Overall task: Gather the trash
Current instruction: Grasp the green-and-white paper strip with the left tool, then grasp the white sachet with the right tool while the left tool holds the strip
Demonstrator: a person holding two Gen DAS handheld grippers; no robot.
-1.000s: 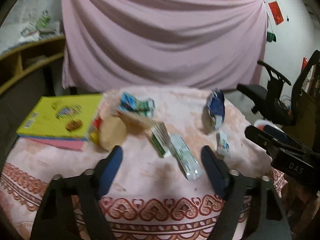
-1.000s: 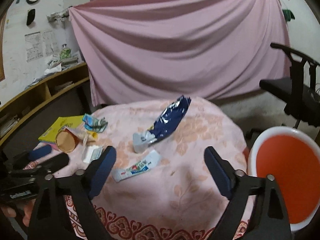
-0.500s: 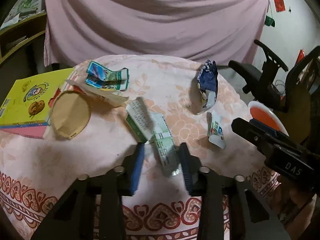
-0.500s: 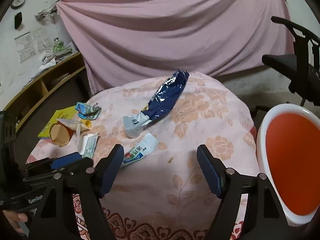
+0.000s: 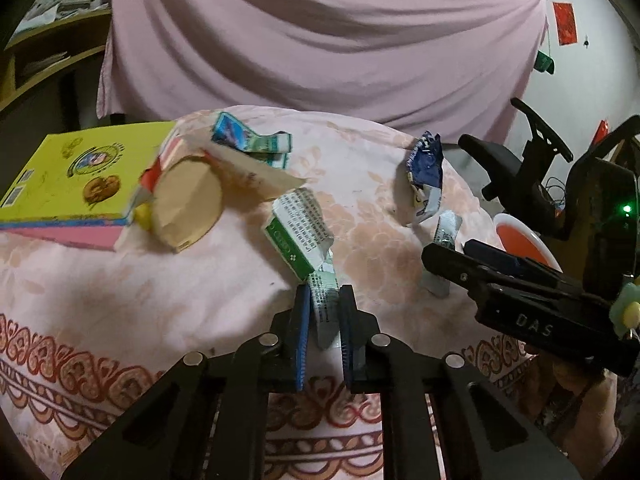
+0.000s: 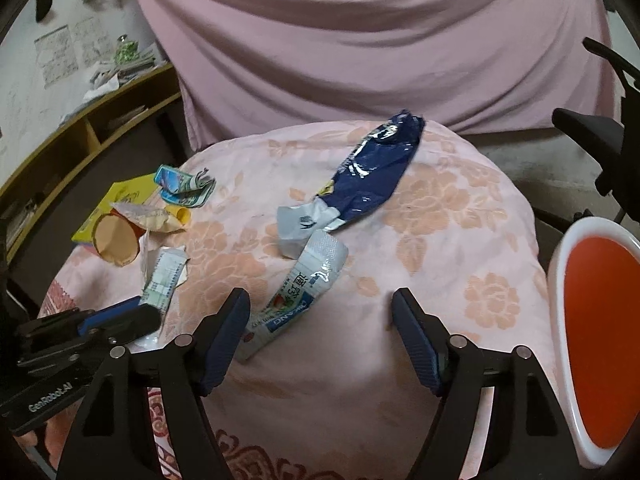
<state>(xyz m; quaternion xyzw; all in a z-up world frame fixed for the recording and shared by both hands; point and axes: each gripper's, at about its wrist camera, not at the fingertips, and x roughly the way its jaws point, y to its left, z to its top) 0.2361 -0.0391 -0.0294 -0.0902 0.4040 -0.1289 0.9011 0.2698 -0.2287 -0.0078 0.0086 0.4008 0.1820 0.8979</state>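
Note:
On the pink flowered tablecloth point(image 5: 120, 288) lies scattered trash. My left gripper point(image 5: 324, 296) is closing, and its pads press the near end of a green and white wrapper point(image 5: 326, 304), which runs back to a crumpled green carton point(image 5: 296, 236). My right gripper point(image 6: 320, 296) stands open, its jaws narrowing. A white pouch with blue and red print point(image 6: 296, 300) lies between its fingers, close to the left one and not pinched. Beyond it lies a blue foil snack bag point(image 6: 372, 176). The left gripper point(image 6: 120, 320) also shows at the right wrist view's lower left.
A yellow book point(image 5: 76, 176) lies at the left with a brown paper cup point(image 5: 188, 204) and a teal wrapper point(image 5: 248, 144) beside it. A white basin with an orange inside point(image 6: 596, 320) stands right of the table. A black office chair point(image 5: 520, 168) is behind it.
The left jaws have closed from wide apart onto the green and white wrapper. The right gripper has dropped nearer the table, over the white pouch, with its jaws a little narrower.

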